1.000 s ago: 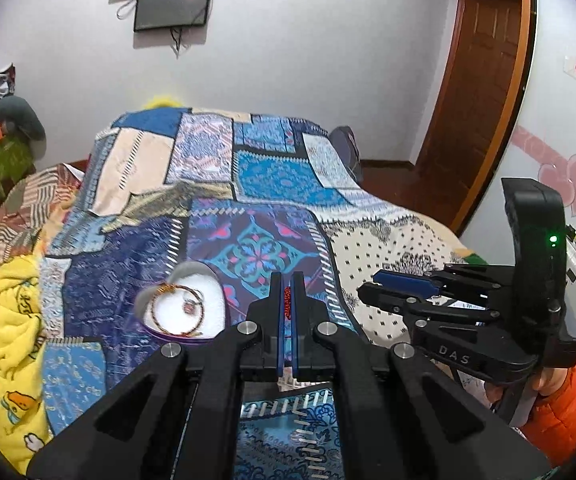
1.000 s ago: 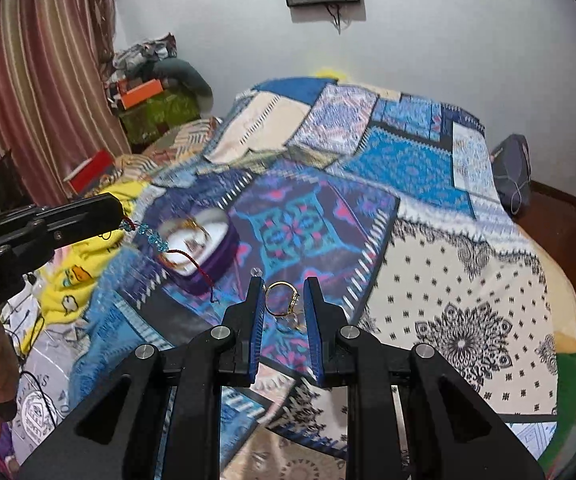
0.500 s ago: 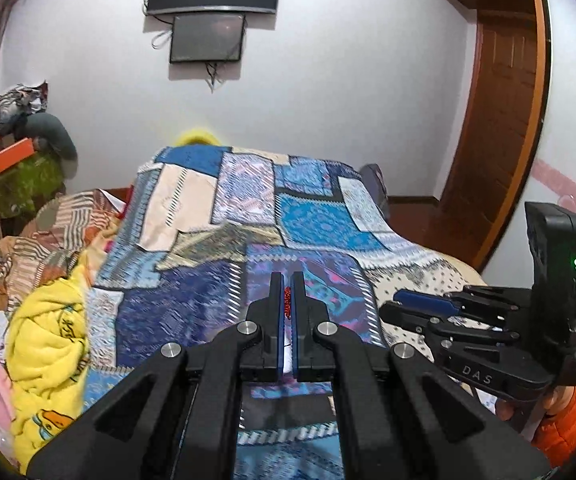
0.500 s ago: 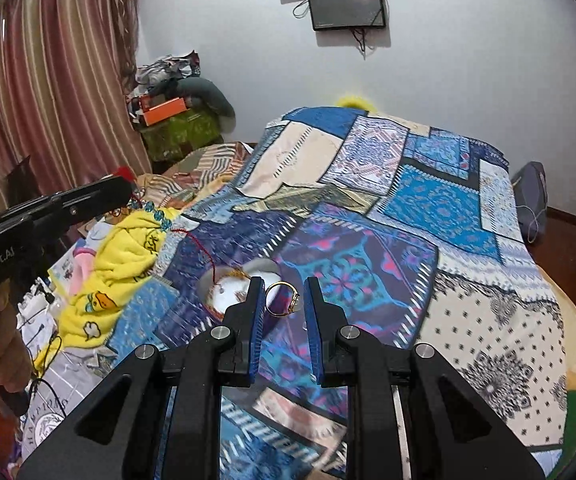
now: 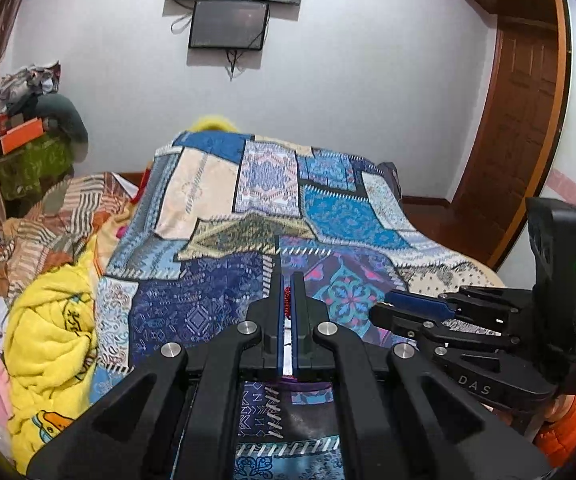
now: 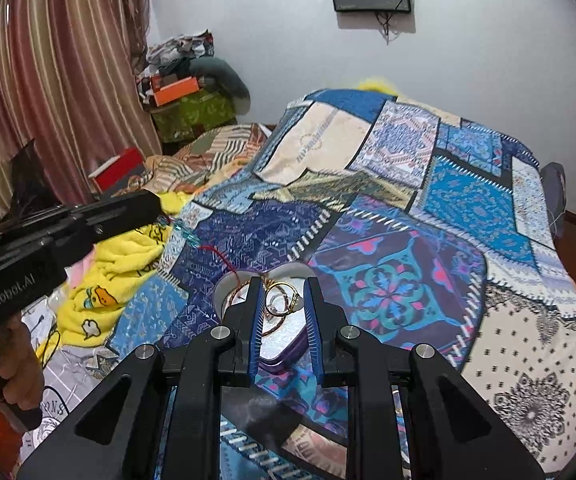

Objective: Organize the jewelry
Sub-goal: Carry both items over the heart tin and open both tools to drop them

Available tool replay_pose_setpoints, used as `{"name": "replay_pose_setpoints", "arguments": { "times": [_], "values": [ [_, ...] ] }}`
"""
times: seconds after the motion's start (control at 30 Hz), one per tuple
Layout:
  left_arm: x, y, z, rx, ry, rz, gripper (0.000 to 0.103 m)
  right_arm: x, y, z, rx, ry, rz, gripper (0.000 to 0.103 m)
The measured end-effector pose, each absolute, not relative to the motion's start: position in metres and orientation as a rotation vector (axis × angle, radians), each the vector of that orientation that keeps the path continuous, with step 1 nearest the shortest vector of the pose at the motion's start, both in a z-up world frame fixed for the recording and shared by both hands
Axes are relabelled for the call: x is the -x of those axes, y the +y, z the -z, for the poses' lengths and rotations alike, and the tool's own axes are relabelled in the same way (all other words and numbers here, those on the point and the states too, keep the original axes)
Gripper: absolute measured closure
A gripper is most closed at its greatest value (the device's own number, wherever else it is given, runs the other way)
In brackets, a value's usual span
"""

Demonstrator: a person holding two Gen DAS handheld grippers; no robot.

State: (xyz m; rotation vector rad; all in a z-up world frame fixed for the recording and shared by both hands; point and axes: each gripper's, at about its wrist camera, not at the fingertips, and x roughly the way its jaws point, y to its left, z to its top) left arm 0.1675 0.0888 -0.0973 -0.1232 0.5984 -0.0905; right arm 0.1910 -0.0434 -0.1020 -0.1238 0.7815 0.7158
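Observation:
A heart-shaped purple jewelry box (image 6: pixel 288 354) with a white lining lies open on the patchwork bedspread (image 6: pixel 427 220), directly below my right gripper. My right gripper (image 6: pixel 286 300) holds a gold ring (image 6: pixel 284 300) between its blue pads, above the box. Gold bangles (image 6: pixel 244 298) lie in the box. My left gripper (image 5: pixel 287 300) is shut on a red cord bracelet (image 5: pixel 287 300); its turquoise beads (image 6: pixel 186 232) and red cord (image 6: pixel 224 260) hang from the left gripper (image 6: pixel 156 208) down toward the box.
A yellow duck-print blanket (image 5: pixel 52 340) and pink items lie at the bed's left edge. Clothes and an orange box (image 6: pixel 176 90) are stacked by the striped curtain (image 6: pixel 60 80). A wooden door (image 5: pixel 523 128) stands at the right.
Both grippers have risen and tilted up, so more wall shows. The box has slid from the left wrist view under the fingers. The right gripper with the ring now hangs over the box.

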Motion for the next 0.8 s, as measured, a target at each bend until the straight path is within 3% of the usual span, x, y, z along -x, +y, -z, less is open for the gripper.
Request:
{"name": "replay_pose_setpoints", "arguments": {
  "times": [0.8],
  "values": [
    [-0.215, 0.089, 0.183, 0.148, 0.808, 0.135, 0.102, -0.200, -0.017, 0.150, 0.225, 0.915, -0.749, 0.085]
  ]
}}
